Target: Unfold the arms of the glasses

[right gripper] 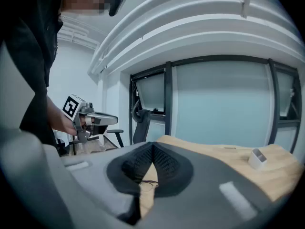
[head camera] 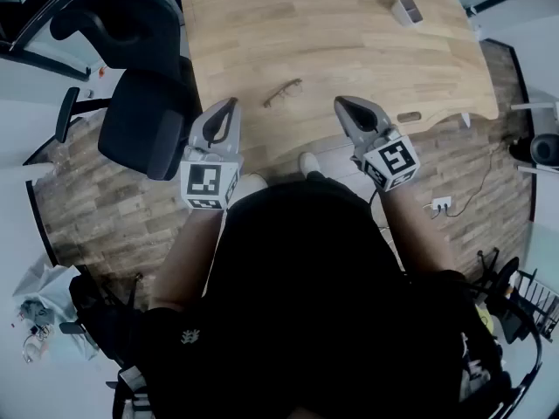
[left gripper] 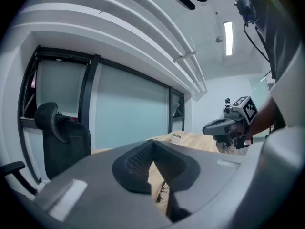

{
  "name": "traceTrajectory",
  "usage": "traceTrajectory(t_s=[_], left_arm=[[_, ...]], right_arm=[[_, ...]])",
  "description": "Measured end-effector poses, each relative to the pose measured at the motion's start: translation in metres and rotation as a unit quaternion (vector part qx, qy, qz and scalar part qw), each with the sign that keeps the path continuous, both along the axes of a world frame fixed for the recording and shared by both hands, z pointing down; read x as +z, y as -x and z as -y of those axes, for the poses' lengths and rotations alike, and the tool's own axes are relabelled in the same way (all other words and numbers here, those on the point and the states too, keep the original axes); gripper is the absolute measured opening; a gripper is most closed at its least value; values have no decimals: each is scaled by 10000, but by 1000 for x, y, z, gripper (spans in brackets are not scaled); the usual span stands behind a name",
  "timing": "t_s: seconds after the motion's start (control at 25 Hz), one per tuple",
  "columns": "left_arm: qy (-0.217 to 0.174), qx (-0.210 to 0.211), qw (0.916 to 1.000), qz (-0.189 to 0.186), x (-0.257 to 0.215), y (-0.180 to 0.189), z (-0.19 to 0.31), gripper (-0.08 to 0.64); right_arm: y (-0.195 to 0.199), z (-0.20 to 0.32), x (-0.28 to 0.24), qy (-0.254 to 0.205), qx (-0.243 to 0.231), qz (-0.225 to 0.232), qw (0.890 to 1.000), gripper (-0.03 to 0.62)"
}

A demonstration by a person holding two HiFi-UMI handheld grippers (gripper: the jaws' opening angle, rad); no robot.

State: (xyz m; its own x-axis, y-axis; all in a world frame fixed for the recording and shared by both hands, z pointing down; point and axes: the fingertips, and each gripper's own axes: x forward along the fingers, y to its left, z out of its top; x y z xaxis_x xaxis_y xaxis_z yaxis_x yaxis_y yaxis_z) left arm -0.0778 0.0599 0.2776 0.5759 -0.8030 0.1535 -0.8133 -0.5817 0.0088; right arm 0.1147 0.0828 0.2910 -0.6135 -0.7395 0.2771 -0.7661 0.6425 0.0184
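Glasses on the table; left gripper and right gripper closed, empty

Table: light wood top, grain running across, near edge curving in toward the middle. Glasses lie flat on it, left of centre, close to the front edge, set at a slant. Folded or open? Too small to tell. White box sits far right, up by the back corner, well apart from the glasses, open side up. Small brown oval at the front-right edge, looks flush w/ the top; can't tell what it is.
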Motion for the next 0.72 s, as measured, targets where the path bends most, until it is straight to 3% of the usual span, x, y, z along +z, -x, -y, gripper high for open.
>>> traceTrajectory(t_s=[0.2, 0.4, 0.6, 0.72], left_arm=[[59, 89, 9999, 61, 15, -2, 6, 8], [215, -132, 9996, 118, 33, -6, 14, 8], [378, -597, 9972, 240, 49, -8, 33, 8], [447, -819, 9950, 349, 61, -11, 44, 8]], right_arm=[[5, 4, 9, 43, -47, -42, 10000, 0], [5, 20, 41, 320, -368, -86, 9988, 0], [14, 60, 85, 752, -1156, -107, 9904, 0], [28, 80, 109, 694, -1930, -522, 9774, 0]])
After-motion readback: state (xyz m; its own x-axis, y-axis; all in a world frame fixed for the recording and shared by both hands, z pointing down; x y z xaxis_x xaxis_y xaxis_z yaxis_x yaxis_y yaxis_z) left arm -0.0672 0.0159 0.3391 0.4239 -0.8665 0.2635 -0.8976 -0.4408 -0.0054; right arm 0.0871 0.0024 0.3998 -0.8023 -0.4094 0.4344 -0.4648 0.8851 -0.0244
